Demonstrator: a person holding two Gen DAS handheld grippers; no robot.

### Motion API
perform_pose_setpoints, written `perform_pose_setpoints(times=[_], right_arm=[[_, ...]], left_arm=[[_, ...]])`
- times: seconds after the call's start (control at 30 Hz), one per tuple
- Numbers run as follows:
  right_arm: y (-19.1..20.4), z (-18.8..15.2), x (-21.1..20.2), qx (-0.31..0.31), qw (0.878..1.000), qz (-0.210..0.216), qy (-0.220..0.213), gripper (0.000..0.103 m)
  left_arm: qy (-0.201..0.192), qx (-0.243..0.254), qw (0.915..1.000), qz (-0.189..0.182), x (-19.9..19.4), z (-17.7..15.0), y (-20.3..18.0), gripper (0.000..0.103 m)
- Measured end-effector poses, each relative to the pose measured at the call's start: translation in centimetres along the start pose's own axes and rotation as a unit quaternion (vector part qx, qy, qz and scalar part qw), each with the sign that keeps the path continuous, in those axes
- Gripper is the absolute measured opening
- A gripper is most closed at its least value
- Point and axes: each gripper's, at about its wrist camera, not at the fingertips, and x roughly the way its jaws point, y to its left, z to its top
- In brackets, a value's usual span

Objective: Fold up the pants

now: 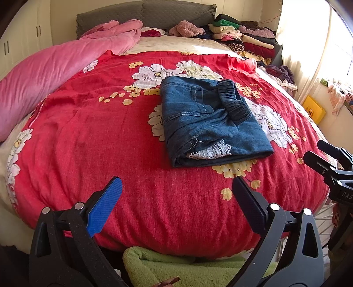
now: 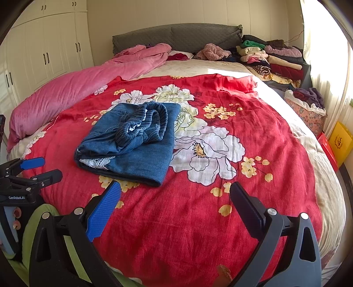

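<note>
Blue denim, folded into a thick rectangular bundle, the pair of pants (image 1: 211, 123) lies at the centre of the left wrist frame and left of centre in the right wrist frame (image 2: 132, 143). Its gathered, ribbed elastic waistband (image 1: 236, 101) curls on top, and a strip of white lace trim (image 1: 209, 152) peeks from the near folded edge.

The pants rest on a red woven bedspread printed with large white and small yellow flowers (image 1: 110, 143), slightly creased across its surface.

In the lower part of the left wrist frame, the left gripper (image 1: 176, 183) hovers near the bedspread's front edge, its fingers spread wide and holding nothing; one pad is textured blue, the other dark. The right gripper (image 2: 175, 187) sits the same way at the bottom of its own frame, wide apart and empty, short of the bundle.

A plush pink quilt (image 1: 55, 66) slumps along the left side of the frame. At the top stands a grey quilted headboard (image 1: 145, 13), and at upper right a stack of folded clothes in mixed colours (image 1: 247, 37). A green fleecy fabric (image 1: 172, 267) shows at the bottom edge.
</note>
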Motion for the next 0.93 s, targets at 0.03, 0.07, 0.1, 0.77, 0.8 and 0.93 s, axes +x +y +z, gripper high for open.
perform_pose_setpoints(times=[0.03,0.07,0.1,0.77,0.8,0.93], right_arm=[[0.0,0.0,0.0,0.000,1.000,-0.002,0.000,0.098],[-0.1,0.0,0.0,0.002,1.000,-0.002,-0.001,0.098],[-0.2,0.0,-0.1,0.005,1.000,0.000,-0.003,0.098],[-8.2,1.2,1.2,0.048,0.995,-0.082,-0.026,0.098],[-10.1,2.1,1.8,0.051,0.993,-0.103,-0.024,0.098],[-18.4,5.1,4.9,0.078,0.985,-0.156,-0.010,0.098]], left_arm=[[0.000,0.001,1.0000,0.000,0.0,0.0,-0.1,0.093],[0.002,0.002,1.0000,0.001,0.1,0.0,-0.1,0.093],[0.003,0.003,1.0000,0.002,0.1,-0.1,-0.1,0.093],[0.021,-0.093,0.9928,0.072,1.5,3.8,10.8,0.093],[0.029,-0.114,0.9891,0.089,2.4,4.7,13.1,0.093],[0.048,-0.190,0.9704,0.141,5.4,7.7,21.4,0.093]])
